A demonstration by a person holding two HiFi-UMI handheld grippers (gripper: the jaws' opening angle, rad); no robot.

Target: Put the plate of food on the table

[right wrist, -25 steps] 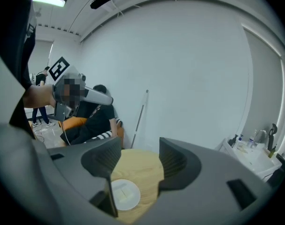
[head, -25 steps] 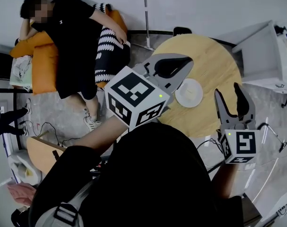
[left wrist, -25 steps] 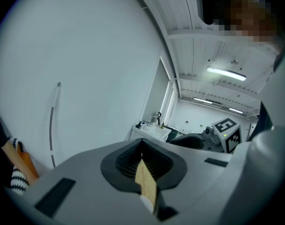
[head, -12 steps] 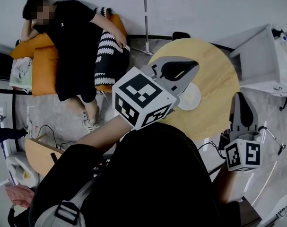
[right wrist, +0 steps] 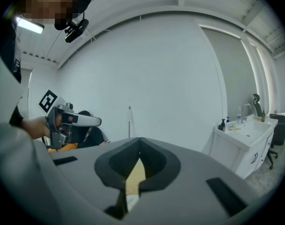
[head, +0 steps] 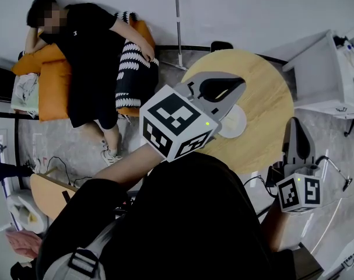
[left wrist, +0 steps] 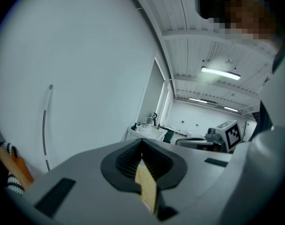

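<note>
Round light-wood table (head: 264,92) stands at upper centre of the head view. Its near-left edge is covered by the left gripper (head: 239,86), and its lower rim by the operator's black-clad torso (head: 188,214).

Small white round plate (head: 236,125) rests on the table top, toward the near edge. The left gripper's grey jaws overlap its left side, so only the right part shows. What lies on the plate cannot be made out at this size.

Left gripper: held above the table, jaws pressed together at the tips, nothing between them. In the left gripper view only a sliver of pale wood shows through the hollow behind the tips.

Right gripper (head: 297,127): off the table's near-right edge, over grey floor, well apart from the plate. Its jaws have just been closing and now meet, with nothing caught between them. In the right gripper view a narrow strip of pale wood and a white patch show through the gap. Whether that patch is the plate cannot be confirmed.

Surroundings: a person in black clothes (head: 86,57) lies on an orange sofa (head: 53,80) at upper left, against a black-and-white striped cushion (head: 133,69). White cabinet (head: 319,74) at upper right is cut off by the frame edge, and its contents are too small to identify
</note>
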